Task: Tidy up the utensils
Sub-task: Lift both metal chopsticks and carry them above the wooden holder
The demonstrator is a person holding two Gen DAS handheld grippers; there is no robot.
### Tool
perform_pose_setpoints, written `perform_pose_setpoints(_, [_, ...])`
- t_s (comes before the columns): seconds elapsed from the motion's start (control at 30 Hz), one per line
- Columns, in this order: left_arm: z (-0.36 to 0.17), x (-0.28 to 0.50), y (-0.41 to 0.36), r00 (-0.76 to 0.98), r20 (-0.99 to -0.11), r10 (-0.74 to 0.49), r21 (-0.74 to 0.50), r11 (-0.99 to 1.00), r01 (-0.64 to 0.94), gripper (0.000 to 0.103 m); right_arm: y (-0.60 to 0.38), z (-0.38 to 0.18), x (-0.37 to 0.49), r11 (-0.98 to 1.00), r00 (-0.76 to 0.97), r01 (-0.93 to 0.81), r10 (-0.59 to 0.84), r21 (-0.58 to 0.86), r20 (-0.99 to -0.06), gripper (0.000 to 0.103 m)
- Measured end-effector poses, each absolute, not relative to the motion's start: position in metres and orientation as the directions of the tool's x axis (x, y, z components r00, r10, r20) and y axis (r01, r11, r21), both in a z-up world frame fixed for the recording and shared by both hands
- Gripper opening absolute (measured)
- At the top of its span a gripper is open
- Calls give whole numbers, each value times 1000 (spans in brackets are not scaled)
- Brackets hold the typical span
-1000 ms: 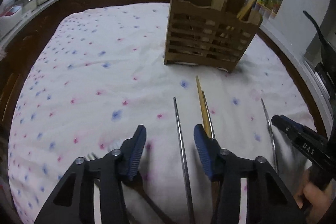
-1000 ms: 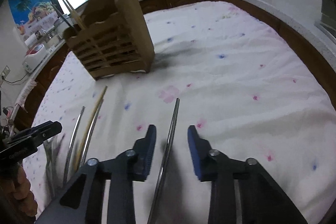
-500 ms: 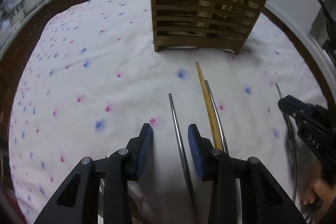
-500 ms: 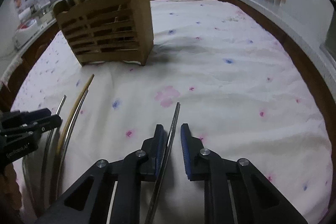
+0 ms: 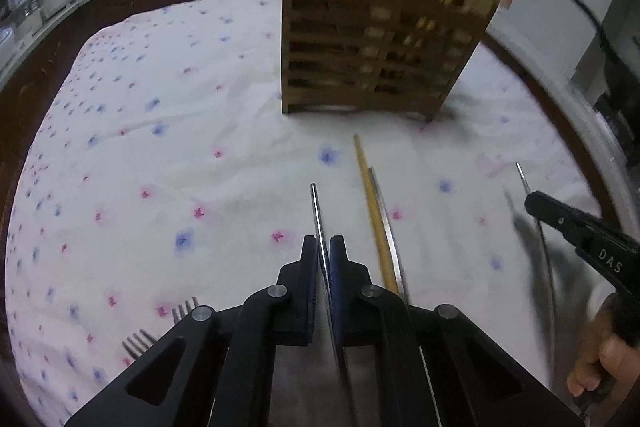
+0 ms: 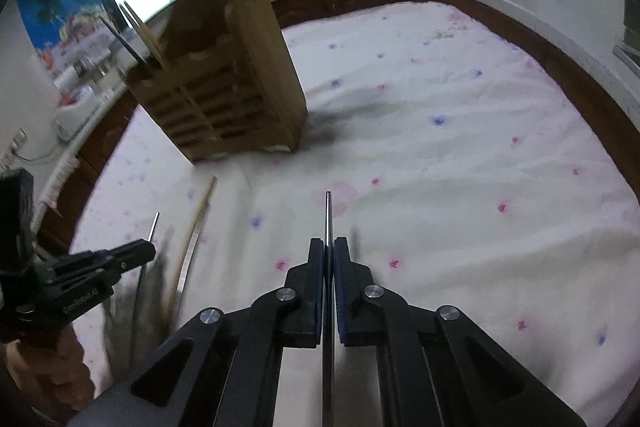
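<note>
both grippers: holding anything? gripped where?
Yes. Left gripper is shut on a metal chopstick, part-way along its shaft. Right gripper is shut on another metal stick, also along the shaft, with the tip sticking out ahead.

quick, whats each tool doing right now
left tool: shut on a thin metal rod
right tool: shut on another thin metal rod

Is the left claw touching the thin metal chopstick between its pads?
Touching. In the left wrist view, the left claw is shut on the metal chopstick: both pads press its sides with no gap, and its tip sticks out ahead.
</note>
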State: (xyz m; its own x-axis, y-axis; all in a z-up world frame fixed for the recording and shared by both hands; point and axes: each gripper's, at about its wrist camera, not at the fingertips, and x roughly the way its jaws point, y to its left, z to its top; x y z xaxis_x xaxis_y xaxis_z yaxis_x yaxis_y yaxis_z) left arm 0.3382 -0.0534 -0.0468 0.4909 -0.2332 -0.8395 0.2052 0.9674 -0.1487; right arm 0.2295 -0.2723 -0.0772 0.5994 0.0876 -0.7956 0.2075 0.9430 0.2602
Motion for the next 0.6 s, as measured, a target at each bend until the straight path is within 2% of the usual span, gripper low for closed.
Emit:
perform_pose_setpoints(0.17, [-17,317,-36,529,-791,-308,-234,951,203,3,-271,-45,216,939,661,178,107,293,-743,5])
perform_pose_setpoints(0.6, [57,241,1,656,-660,-365,-304,929,211,3,-254,22,183,954,787,116,81,275,-612,5])
